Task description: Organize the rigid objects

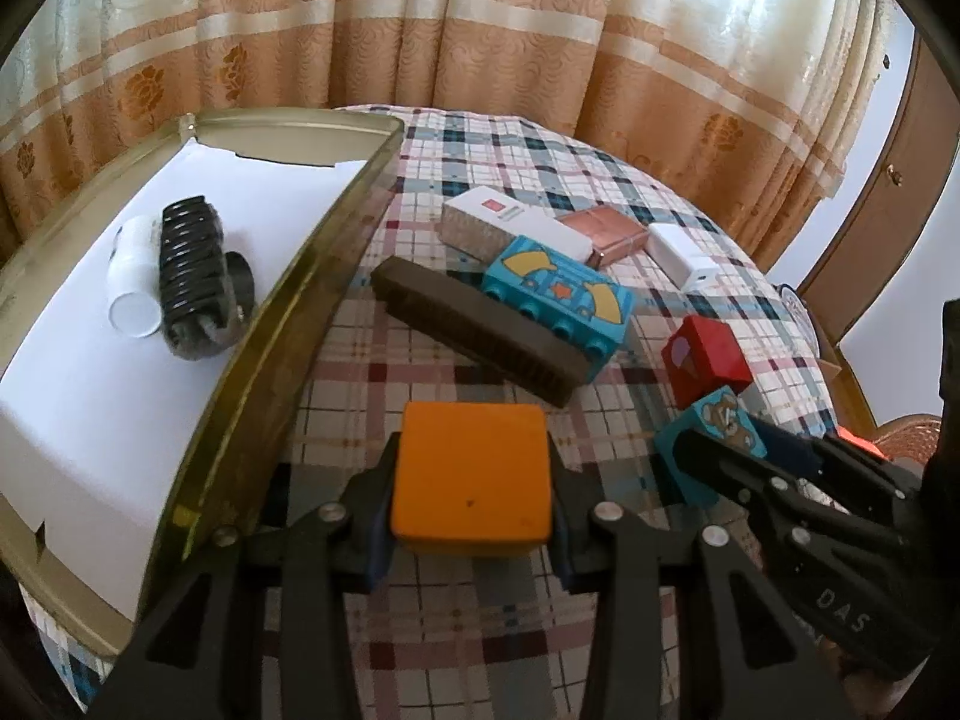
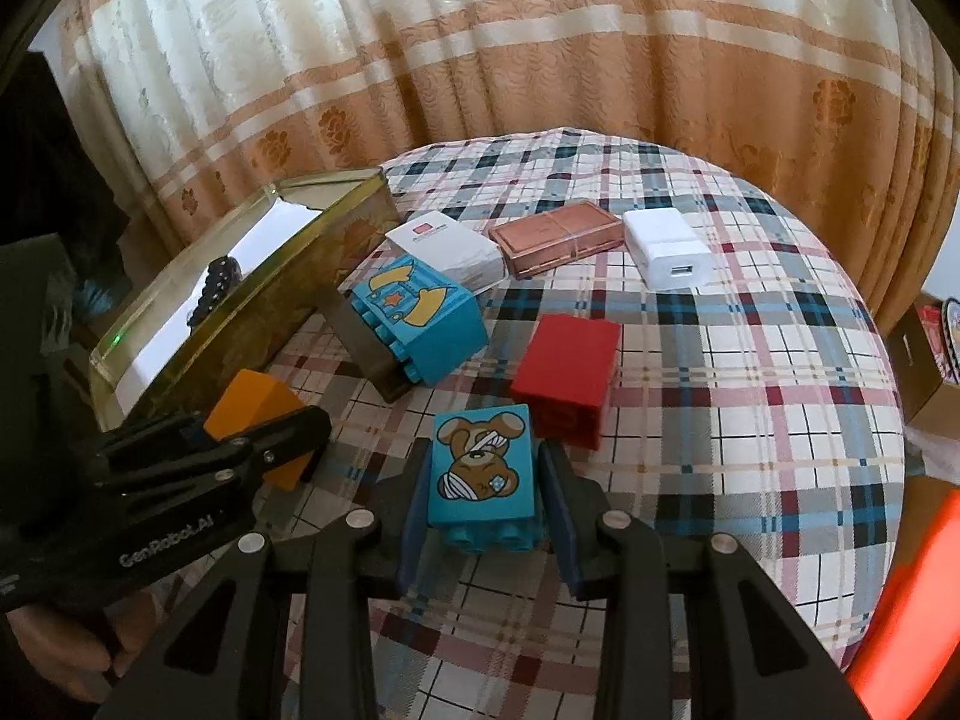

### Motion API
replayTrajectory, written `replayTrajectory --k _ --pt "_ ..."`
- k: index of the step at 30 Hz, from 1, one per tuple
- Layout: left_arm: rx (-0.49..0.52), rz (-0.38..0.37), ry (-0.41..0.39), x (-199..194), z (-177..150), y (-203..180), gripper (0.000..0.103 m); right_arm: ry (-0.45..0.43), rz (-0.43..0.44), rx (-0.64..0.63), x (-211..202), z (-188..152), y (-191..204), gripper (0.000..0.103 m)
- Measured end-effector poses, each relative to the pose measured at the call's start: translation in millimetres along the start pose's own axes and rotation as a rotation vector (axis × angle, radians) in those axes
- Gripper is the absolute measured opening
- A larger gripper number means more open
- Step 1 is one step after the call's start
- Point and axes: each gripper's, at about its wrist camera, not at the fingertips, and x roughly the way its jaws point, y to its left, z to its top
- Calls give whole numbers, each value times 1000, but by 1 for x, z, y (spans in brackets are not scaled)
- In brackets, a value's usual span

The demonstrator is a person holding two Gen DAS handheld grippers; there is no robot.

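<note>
The left tongs (image 1: 472, 531) clamp an orange block (image 1: 472, 477) beside the tin (image 1: 336, 240), the right tongs (image 2: 483, 519) clamp a bear block (image 2: 483, 471) over the worktop (image 2: 750, 360); next, probably carrying both into the tin.

curtain (image 2: 480, 60): orange-cream, behind table | tablecloth (image 2: 750, 360): plaid | wooden door (image 1: 888, 180): right
</note>
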Motion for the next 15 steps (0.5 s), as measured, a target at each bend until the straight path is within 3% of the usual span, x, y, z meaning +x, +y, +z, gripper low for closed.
replayTrajectory --k 3,8,15 --pt "1 -11 -6 -4 -1 1 39 4 16 18 -1 -1 0 37" --pt "11 -20 -23 -8 -3 1 39 -26 125 82 -14 -1 -6 37" --pt "15 -57 -90 -29 0 0 39 -92 143 80 -32 5 1 37"
